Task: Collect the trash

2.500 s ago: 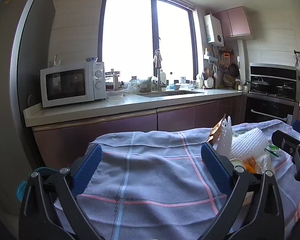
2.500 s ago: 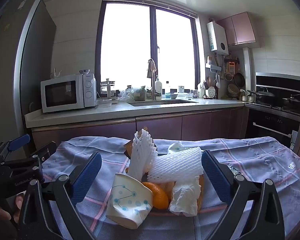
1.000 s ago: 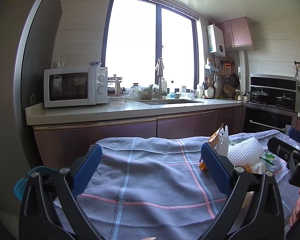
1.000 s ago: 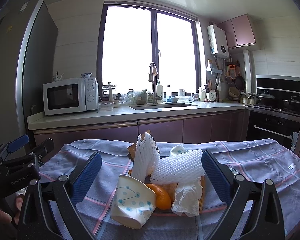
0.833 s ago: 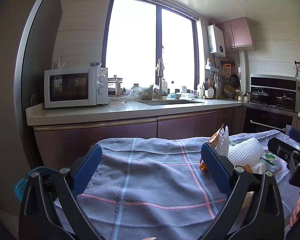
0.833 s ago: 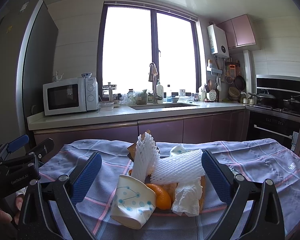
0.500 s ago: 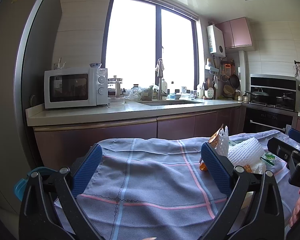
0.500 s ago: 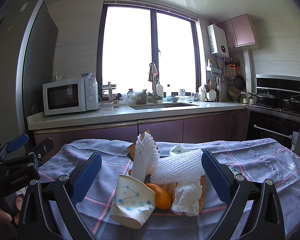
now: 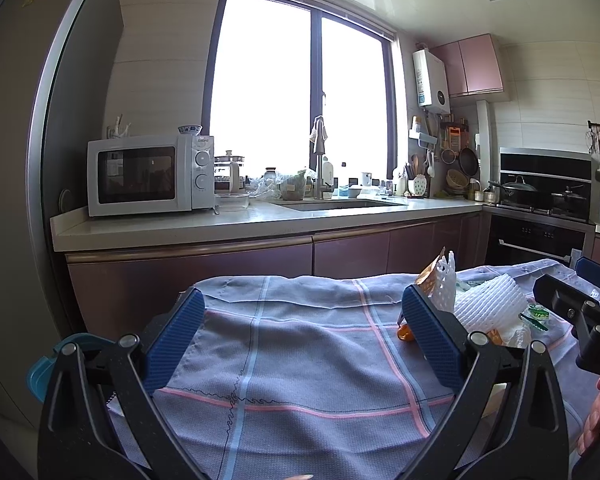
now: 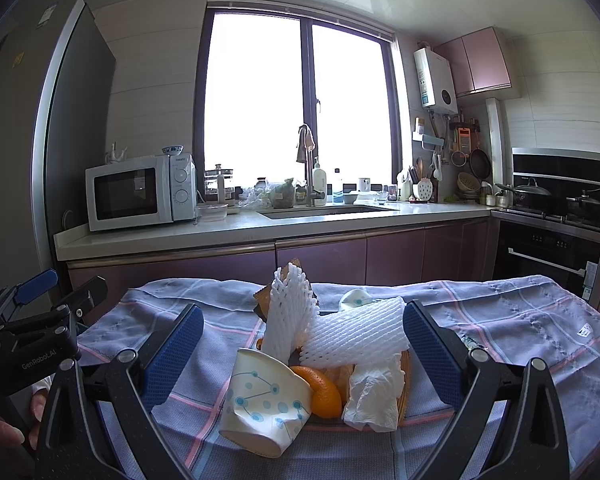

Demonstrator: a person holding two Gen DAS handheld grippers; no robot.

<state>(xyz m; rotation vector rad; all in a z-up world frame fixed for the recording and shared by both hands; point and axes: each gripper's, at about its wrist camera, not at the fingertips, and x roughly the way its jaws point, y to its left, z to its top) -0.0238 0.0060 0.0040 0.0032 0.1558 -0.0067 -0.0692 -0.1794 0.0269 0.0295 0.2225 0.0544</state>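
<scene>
At the far left, beside the cloth-covered surface (image 9: pixel 300 360), a teal bin (image 9: pixel 44 368) peeks out behind the left hand-held gripper (image 9: pixel 300 336). Nothing I can see shows whether it is the trash container. That gripper is released, its blue pads spread wide over bare checked cloth with nothing between them. Over the last second it has hardly shifted; before that its view sat a little lower and nearer the pile, so it has lifted and settled back.

Moving right, the trash sits heaped in the middle of the surface, framed between the pads of the right hand-held gripper (image 10: pixel 300 356), which is also released and holds nothing. Nearest it lies a crushed paper cup (image 10: pixel 266 410) with a blue dot pattern, tipped on its side, touching an orange peel (image 10: pixel 320 390). Just right of that is a crumpled tissue (image 10: pixel 374 394). Above them two white foam fruit nets (image 10: pixel 352 338) lean together, with a brown wrapper (image 10: pixel 288 280) standing behind. All of it appears to rest on a shallow wicker tray (image 10: pixel 404 380), though only its edge shows.

The pile has not moved across these frames, and the right gripper has only steadied in front of it. I judge collection has not begun: both grippers look poised, and the cup is the closest piece to take first.
</scene>
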